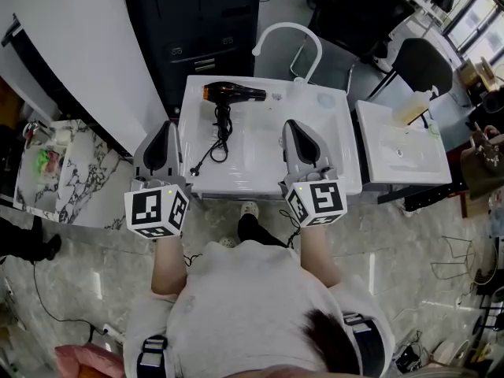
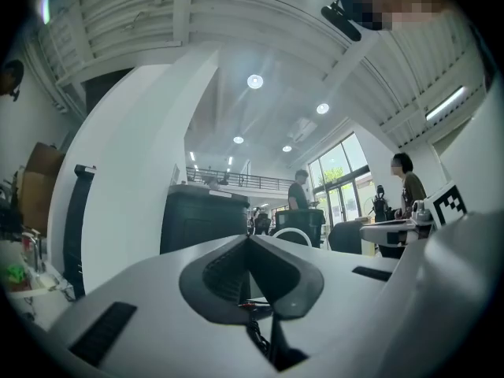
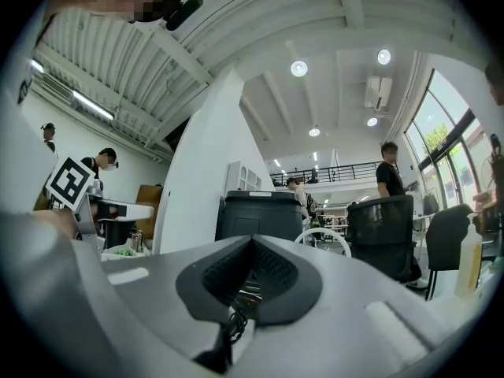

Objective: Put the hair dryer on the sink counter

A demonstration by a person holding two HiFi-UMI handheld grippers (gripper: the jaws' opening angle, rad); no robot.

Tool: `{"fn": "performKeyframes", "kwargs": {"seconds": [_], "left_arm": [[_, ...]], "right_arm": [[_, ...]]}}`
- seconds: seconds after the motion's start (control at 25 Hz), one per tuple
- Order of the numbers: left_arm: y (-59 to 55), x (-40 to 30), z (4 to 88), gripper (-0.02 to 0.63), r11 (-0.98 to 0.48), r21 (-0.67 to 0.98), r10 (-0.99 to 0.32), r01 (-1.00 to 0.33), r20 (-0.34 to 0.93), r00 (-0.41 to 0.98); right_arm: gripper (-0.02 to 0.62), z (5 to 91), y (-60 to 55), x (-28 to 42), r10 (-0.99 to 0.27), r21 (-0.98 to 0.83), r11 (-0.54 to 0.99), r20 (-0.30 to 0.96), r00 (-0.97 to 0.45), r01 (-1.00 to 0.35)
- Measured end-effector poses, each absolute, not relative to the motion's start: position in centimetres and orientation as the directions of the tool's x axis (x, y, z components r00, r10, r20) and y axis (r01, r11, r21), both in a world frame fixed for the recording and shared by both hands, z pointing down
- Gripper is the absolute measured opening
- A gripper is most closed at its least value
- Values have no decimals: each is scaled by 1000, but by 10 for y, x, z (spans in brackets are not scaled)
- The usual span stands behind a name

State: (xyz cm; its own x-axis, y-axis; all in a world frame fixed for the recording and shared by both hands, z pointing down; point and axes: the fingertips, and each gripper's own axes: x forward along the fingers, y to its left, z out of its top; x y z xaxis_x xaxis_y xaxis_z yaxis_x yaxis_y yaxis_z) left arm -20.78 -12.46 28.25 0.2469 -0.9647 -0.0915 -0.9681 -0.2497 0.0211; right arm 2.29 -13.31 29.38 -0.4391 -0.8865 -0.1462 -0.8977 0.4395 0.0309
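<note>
The black hair dryer (image 1: pixel 232 93) with an orange rear end lies on its side at the back left of the white sink counter (image 1: pixel 331 152). Its black cord (image 1: pixel 220 136) trails toward the near edge and ends in a plug. My left gripper (image 1: pixel 167 126) hovers at the counter's left edge, jaws shut and holding nothing. My right gripper (image 1: pixel 291 124) is over the basin's near right part, also shut and empty. In the left gripper view the left gripper (image 2: pixel 249 239) has its pads meeting at the tip. The right gripper (image 3: pixel 252 241) looks the same in its own view, with the cord (image 3: pixel 231 324) showing below.
A white arched faucet (image 1: pixel 288 34) rises behind the basin. A second sink (image 1: pixel 402 152) with a soap bottle (image 1: pixel 413 107) stands to the right. A black cabinet (image 1: pixel 205 22) is behind, office chairs (image 1: pixel 421 61) at the back right, and a marble shelf (image 1: pixel 75 176) to the left.
</note>
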Motion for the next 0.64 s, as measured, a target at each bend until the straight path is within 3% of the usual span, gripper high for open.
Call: {"fn": "performKeyframes", "kwargs": {"seconds": [0.64], "left_arm": [[-117, -212, 286, 8, -256, 18, -963, -966, -91, 253]], "right_arm": [[11, 301, -130, 19, -887, 16, 443, -139, -440, -897]]}}
